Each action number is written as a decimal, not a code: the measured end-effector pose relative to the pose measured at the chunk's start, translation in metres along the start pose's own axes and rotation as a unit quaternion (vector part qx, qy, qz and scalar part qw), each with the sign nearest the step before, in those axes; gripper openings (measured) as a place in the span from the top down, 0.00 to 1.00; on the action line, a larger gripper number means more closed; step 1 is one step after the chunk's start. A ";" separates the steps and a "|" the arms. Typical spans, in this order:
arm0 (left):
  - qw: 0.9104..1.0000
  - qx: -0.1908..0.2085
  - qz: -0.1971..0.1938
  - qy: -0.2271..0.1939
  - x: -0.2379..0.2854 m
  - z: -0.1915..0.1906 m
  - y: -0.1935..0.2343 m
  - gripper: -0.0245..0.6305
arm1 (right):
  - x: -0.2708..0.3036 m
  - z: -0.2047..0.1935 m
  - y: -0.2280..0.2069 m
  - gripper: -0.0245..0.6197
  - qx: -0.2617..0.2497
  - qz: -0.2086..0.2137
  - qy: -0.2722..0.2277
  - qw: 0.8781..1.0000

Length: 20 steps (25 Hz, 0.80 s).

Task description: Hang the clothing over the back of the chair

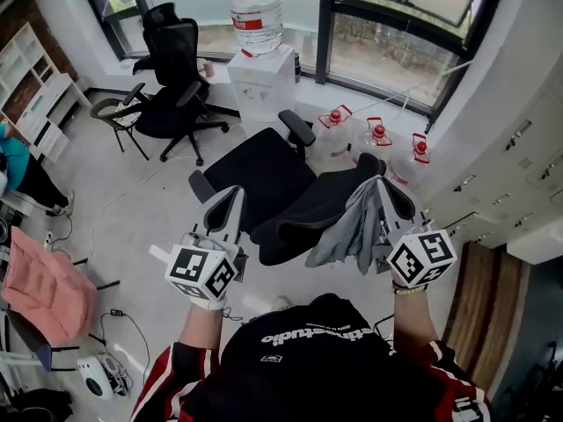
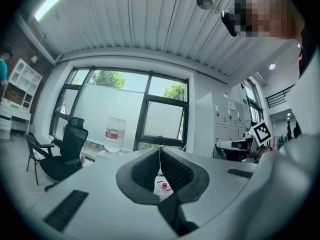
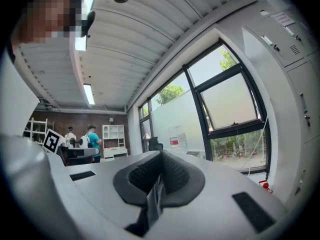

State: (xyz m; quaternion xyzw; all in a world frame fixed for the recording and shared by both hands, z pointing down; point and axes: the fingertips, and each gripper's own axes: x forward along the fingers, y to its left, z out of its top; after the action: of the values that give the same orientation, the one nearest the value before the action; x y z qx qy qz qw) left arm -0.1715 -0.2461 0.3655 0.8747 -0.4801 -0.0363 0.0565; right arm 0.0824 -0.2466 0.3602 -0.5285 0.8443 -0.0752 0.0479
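Above the black chair (image 1: 259,174), limp grey clothing (image 1: 347,229) in the right gripper's (image 1: 379,188) pinching fingers (image 3: 176,176); left gripper's (image 1: 232,195) fingers (image 2: 144,171) together, empty.

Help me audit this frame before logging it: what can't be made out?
- Whether the cloth touches the chair back: head view looks from above, they overlap.
- What garment it is: bunched under the right gripper; that gripper's view shows only a strip between shut jaws.
- The chair base: head view, hidden under the seat.
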 end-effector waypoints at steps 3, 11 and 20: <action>1.000 -0.007 -0.001 -0.001 0.004 -0.001 0.009 0.93 | 0.005 0.000 0.000 0.94 -0.003 -0.003 0.005 1.000; 1.000 -0.011 0.010 -0.009 0.025 0.004 0.009 0.93 | 0.033 0.001 -0.002 0.94 -0.009 0.039 0.022 0.999; 1.000 -0.014 0.024 -0.008 0.050 0.000 0.006 0.93 | 0.064 0.006 -0.013 0.94 -0.023 0.092 0.033 0.995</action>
State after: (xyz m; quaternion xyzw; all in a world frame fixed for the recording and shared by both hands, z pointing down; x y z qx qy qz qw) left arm -0.1495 -0.2916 0.3654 0.8617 -0.5009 -0.0485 0.0657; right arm 0.0671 -0.3105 0.3571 -0.4471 0.8917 -0.0687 0.0148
